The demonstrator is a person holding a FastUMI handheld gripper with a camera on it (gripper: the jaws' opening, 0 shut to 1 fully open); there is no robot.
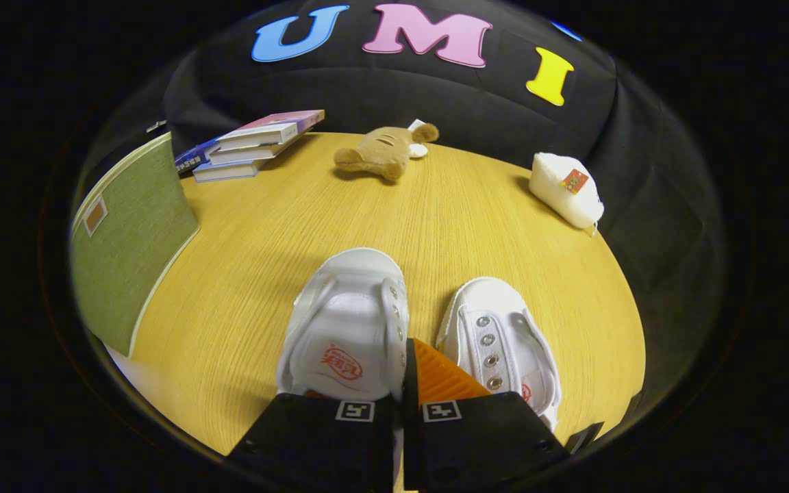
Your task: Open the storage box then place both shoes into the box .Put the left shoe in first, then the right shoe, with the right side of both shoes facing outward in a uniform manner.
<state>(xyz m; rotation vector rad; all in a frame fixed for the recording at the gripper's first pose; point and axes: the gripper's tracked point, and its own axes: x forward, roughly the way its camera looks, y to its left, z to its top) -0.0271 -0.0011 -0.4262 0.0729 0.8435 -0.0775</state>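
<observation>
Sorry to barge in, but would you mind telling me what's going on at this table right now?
A person is working a handheld gripper over a wooden table. Its fingers look closed on the side wall of one white shoe, apparently gripping it. The second white shoe sits right beside it on the table. The green storage box stands off to one side, and neither shoe is in it yet. Beyond the shoes lie a stack of books, a plush toy and a white pouch.
</observation>
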